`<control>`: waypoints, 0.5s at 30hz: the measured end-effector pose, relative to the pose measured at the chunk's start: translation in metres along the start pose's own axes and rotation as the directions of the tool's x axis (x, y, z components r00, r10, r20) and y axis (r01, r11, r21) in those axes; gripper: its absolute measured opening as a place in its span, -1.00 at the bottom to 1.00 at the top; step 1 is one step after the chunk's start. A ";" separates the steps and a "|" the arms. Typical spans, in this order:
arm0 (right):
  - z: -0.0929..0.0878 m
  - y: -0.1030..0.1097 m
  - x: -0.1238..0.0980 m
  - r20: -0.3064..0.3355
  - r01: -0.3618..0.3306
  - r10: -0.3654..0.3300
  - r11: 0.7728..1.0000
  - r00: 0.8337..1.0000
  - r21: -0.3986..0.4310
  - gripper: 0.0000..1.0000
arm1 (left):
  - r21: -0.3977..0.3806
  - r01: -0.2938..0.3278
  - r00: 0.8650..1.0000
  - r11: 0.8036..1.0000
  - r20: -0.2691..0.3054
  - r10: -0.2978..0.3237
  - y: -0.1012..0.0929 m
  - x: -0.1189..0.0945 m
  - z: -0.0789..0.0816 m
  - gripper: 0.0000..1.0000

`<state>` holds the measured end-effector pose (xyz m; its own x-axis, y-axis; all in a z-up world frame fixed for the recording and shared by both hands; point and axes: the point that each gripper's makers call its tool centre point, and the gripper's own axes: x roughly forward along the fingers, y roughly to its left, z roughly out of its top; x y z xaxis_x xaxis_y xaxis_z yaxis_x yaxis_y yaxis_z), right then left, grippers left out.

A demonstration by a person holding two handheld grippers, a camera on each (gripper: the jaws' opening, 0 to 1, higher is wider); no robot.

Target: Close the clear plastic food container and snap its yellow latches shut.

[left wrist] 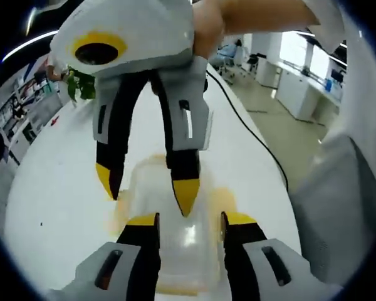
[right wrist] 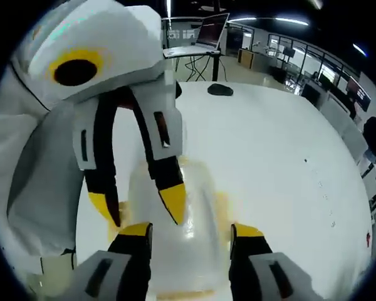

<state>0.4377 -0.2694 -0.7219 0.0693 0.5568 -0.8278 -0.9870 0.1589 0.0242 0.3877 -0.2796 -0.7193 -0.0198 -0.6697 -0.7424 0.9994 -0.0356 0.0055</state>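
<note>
The clear plastic food container [left wrist: 169, 251] lies on the white table [left wrist: 56, 188], its lid on top and blurred yellow latches [left wrist: 224, 197] along its sides. My left gripper [left wrist: 189, 219] is open, with its jaws standing either side of the container's near end. My right gripper [left wrist: 147, 188] reaches in from above, open, its yellow tips over the far end of the lid. In the right gripper view the container [right wrist: 188, 251] sits between the open jaws of my right gripper [right wrist: 190, 230], and my left gripper [right wrist: 141, 205] hangs open over the lid. Whether any tip touches the lid is unclear.
A black cable [left wrist: 250, 125] trails along the table's right edge, beyond which lies the floor. A green plant [left wrist: 81, 84] stands at the far left. A person's hand [left wrist: 207, 25] holds the right gripper. A dark mouse [right wrist: 220, 89] and a laptop [right wrist: 210, 31] sit at the table's far end.
</note>
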 end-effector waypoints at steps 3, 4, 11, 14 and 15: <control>-0.001 0.000 0.001 -0.014 -0.011 0.011 1.000 1.000 -0.012 -0.02 | 0.019 -0.010 1.000 1.000 0.000 0.010 -0.001 0.000 0.001 -0.09; -0.002 0.000 0.001 -0.021 -0.016 0.016 1.000 1.000 -0.016 -0.02 | 0.027 -0.020 1.000 0.999 -0.004 0.020 0.001 0.000 0.001 -0.06; -0.009 0.000 0.004 -0.055 -0.054 0.055 0.998 0.997 0.023 0.01 | 0.201 -0.103 0.989 0.974 -0.088 0.123 0.006 0.005 -0.010 -0.04; -0.009 0.002 0.005 -0.060 -0.062 0.063 0.998 0.996 0.029 0.02 | 0.237 -0.133 0.982 0.962 -0.097 0.160 0.005 0.010 -0.014 0.00; -0.008 0.002 0.004 -0.062 -0.064 0.066 0.998 0.996 0.024 0.02 | 0.224 -0.136 0.983 0.965 -0.092 0.159 0.004 0.009 -0.013 0.00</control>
<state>0.4347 -0.2734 -0.7303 -0.0047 0.5140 -0.8578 -0.9857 0.1424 0.0907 0.3920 -0.2763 -0.7352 0.1427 -0.5953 -0.7907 0.9605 -0.1096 0.2558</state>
